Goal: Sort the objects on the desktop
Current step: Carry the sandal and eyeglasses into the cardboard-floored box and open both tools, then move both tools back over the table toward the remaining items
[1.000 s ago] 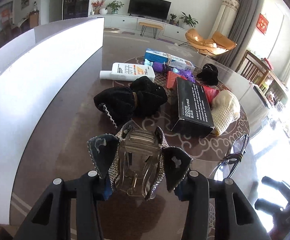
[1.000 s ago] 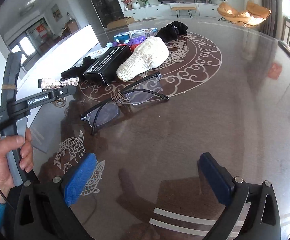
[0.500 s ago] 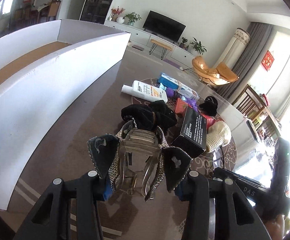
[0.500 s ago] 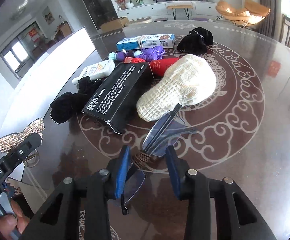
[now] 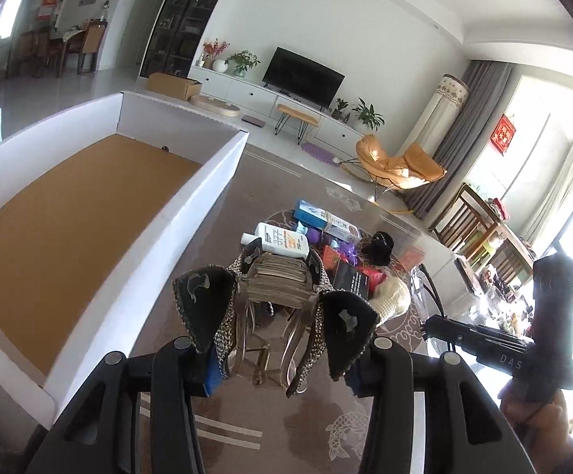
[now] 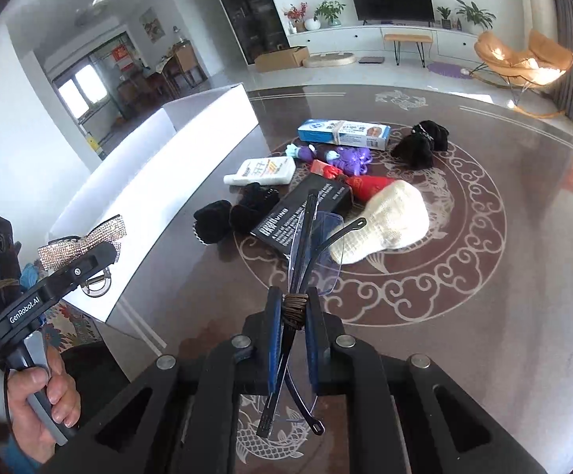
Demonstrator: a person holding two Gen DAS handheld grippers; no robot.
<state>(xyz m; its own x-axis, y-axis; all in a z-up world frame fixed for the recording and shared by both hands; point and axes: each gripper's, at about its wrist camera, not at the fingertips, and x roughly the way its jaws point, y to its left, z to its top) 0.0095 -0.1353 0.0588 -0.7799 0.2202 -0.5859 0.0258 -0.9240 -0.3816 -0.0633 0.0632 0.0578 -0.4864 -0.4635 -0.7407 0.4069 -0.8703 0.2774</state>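
A: What does your left wrist view give?

B: My left claw [image 5: 276, 330] is clamped on a bow clip [image 5: 274, 296]: rhinestone-studded wings, dark felt backs, a ribbed metallic knot and a brassy wire clasp hanging between my fingers. Left of the claw lies a white box [image 5: 191, 197], smooth walls, brown card floor. Beyond the tips the glossy brown table [image 5: 270, 422] holds a white bottle [image 5: 282, 240] and a matte black carton [image 5: 351, 279].

A: And the right wrist view?

B: My right claw [image 6: 291, 318] is pressed together on folded glasses [image 6: 306, 249], gripped at a wire-wound bridge, thin dark arms and clear lenses sticking up ahead of the blue pads [image 6: 273, 339]. Past them sit a cream knitted mitt [image 6: 389, 219], black velvety scrunchies [image 6: 235, 215] and a purple toy [image 6: 341, 156]. Far left, a hand [image 6: 45, 410] holds the other claw with its sparkly bow.
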